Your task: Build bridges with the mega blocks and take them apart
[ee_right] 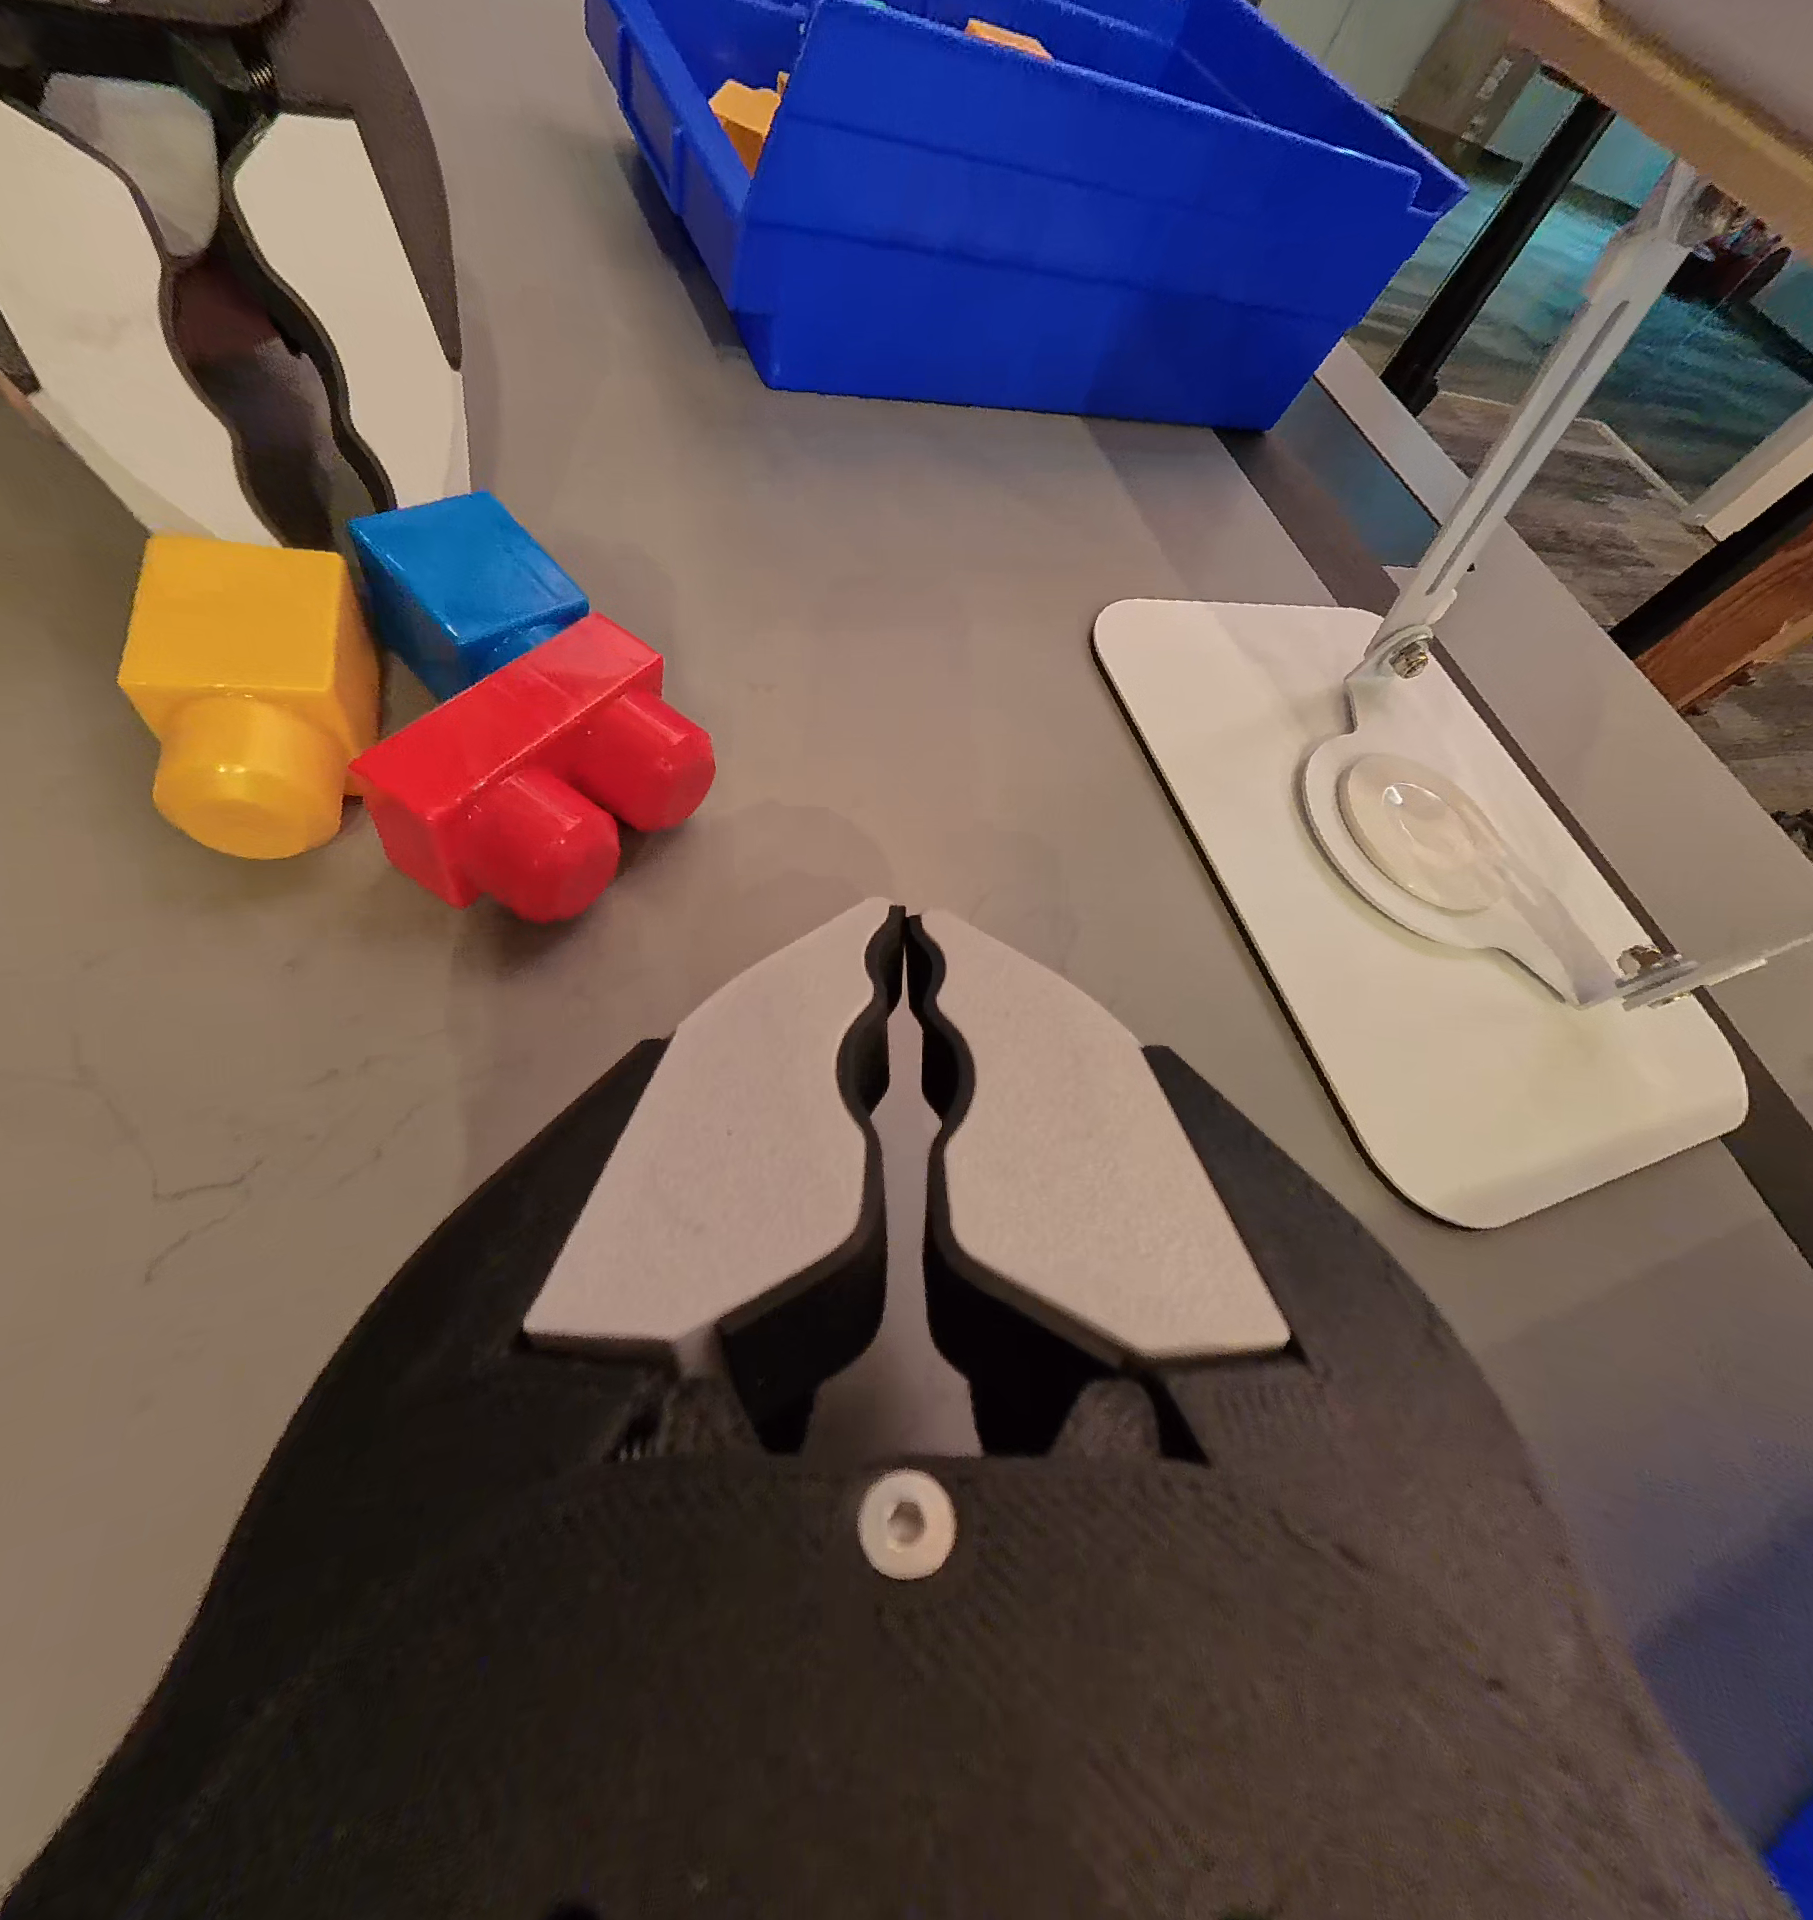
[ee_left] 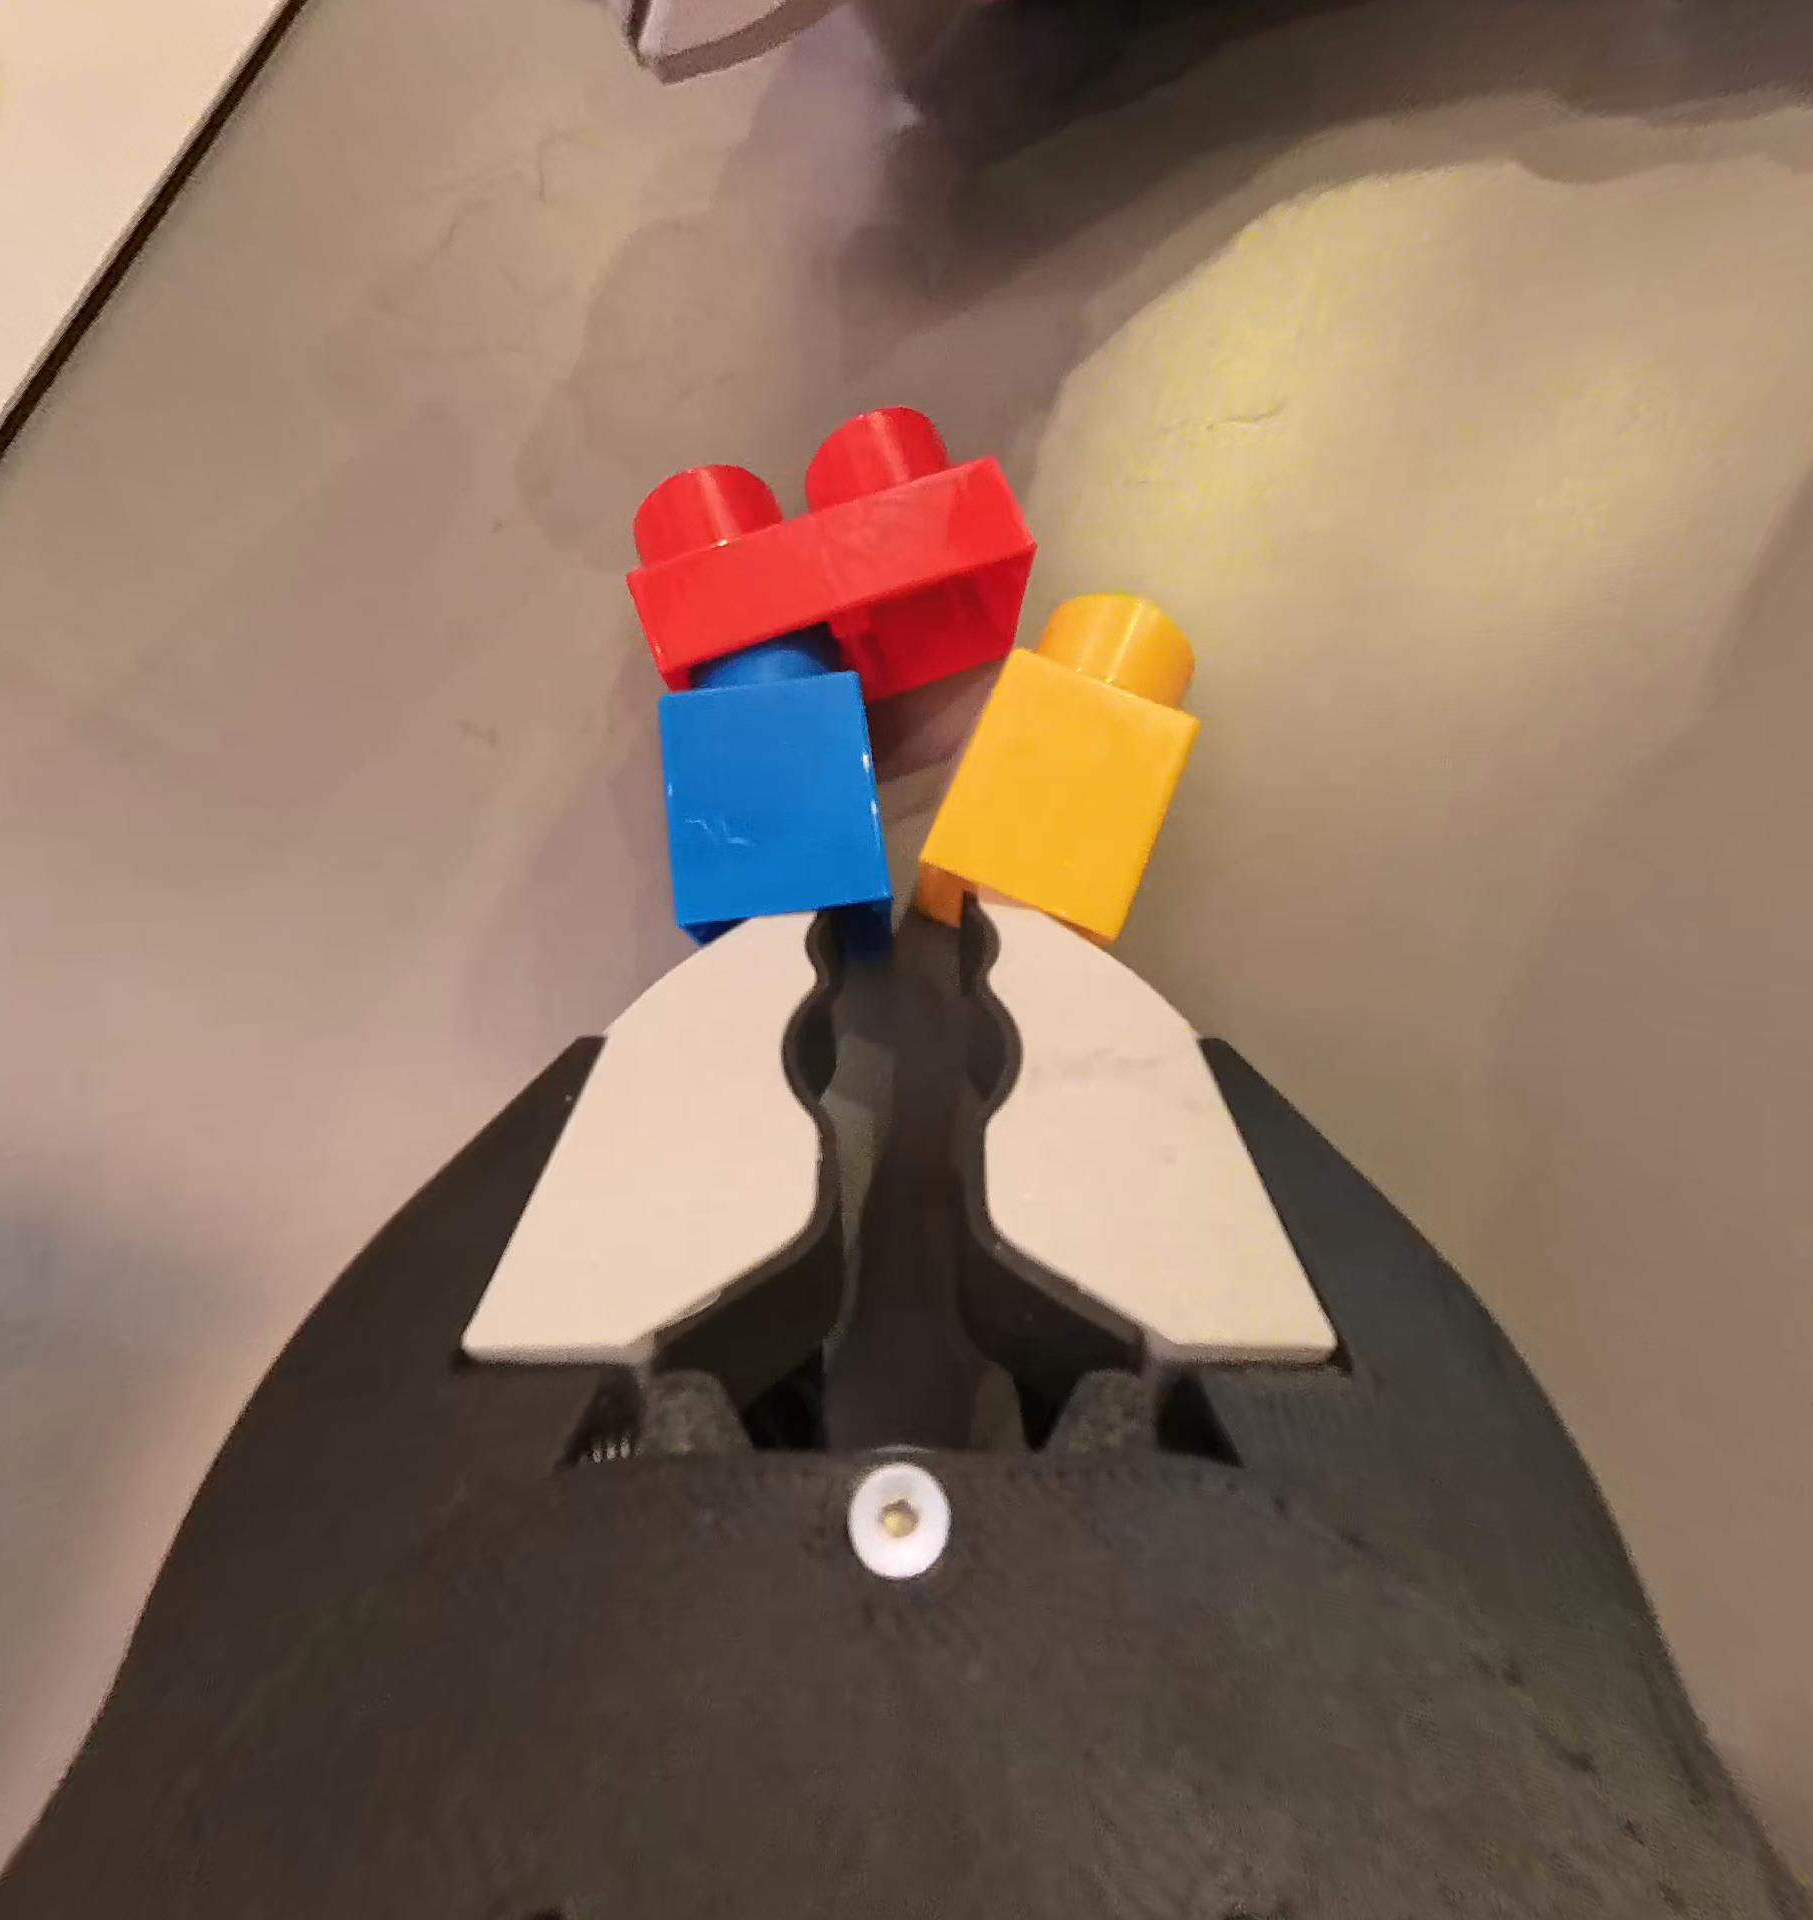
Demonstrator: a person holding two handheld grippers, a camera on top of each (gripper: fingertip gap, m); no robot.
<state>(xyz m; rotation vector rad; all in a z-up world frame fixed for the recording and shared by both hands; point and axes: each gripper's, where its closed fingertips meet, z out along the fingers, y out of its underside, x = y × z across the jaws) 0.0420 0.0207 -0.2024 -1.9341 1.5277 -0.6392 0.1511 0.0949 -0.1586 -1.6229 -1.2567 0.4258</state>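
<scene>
Left tongs (ee_left: 907, 914) stand slightly parted, grasping nothing; their tips sit between the blue block (ee_left: 772, 800) and yellow block (ee_left: 1063, 790), hiding both blocks' near edges. A red block (ee_left: 829, 566) caps the blue one. All lie toppled mid-table (ee_right: 881, 675). Right tongs (ee_right: 904, 920) are clenched, bare. The bin (ee_right: 1037, 260) at the far edge is cut off; its contents are hard to make out.

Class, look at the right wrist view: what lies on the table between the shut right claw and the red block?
Nothing: only bare grey table separates the right claw from the red block. The right wrist view shows it.
</scene>
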